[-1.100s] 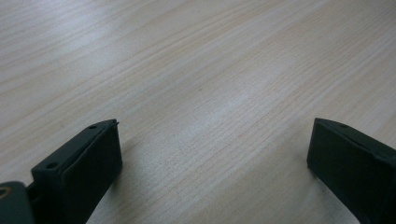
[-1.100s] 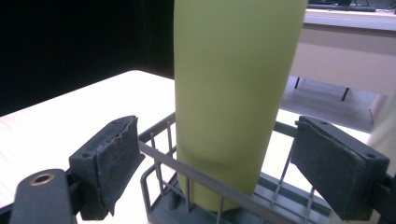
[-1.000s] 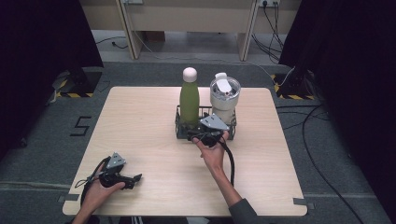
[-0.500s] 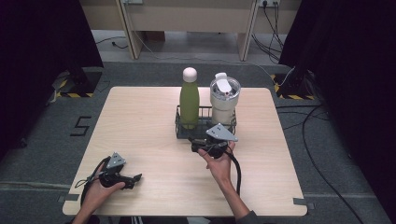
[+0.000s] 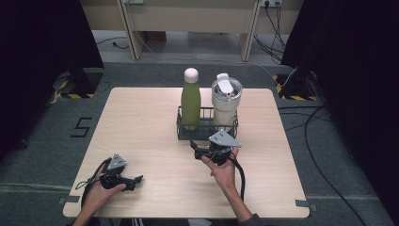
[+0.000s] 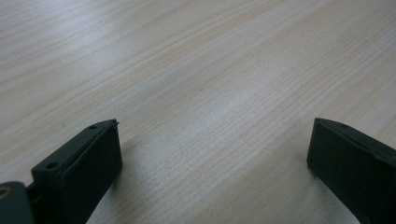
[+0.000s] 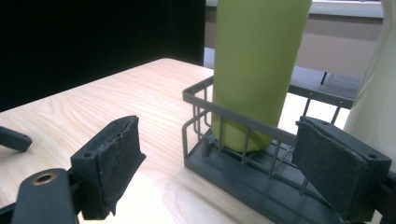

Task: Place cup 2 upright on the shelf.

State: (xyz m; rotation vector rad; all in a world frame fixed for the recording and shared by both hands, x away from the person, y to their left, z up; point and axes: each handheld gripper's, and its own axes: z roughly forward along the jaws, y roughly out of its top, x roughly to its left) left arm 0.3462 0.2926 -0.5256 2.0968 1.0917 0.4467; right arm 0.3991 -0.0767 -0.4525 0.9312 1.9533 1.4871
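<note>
Right tool [image 5: 203, 151] spread, hand just before wire basket [image 5: 180, 123], left tool [image 5: 134, 180] spread, low on table [image 5: 141, 122].

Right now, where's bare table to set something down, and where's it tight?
Free: the table's whole left side, left of the wire basket and beyond the left gripper; also the right strip past the tumbler. Crowded: centre, where the right gripper sits just short of the basket holding the green bottle.

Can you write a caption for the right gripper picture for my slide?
The open right gripper faces a grey wire basket holding a green bottle.
</note>
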